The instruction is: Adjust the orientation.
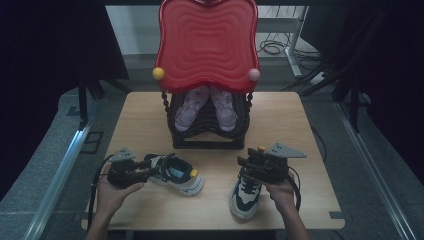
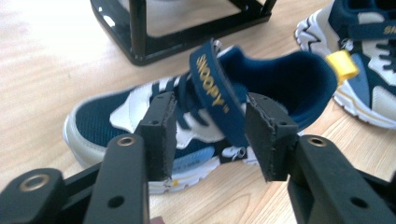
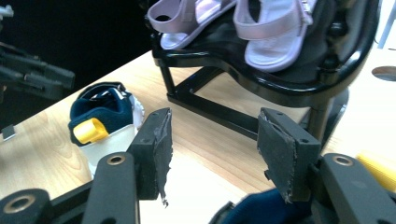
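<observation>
Two navy and white sneakers lie on the wooden table (image 1: 300, 130). The left sneaker (image 1: 177, 176) lies on its sole in front of my left gripper (image 1: 146, 169). In the left gripper view that sneaker (image 2: 116, 116) has its navy "SNOOPY" strap (image 2: 215, 88) standing up between the jaws of my left gripper (image 2: 208, 109), which is open, its pads clear of the strap. My right gripper (image 1: 248, 165) hovers over the heel end of the right sneaker (image 1: 245, 195). In the right gripper view my right gripper (image 3: 212, 126) is open and empty above that sneaker's navy collar (image 3: 252, 210).
A black shoe rack (image 1: 207, 137) stands at the table's middle back and holds a pair of lilac sandals (image 1: 206, 106). A red wavy tray (image 1: 207, 42) tops it. Dark curtains, a desk and floor cables lie beyond the table.
</observation>
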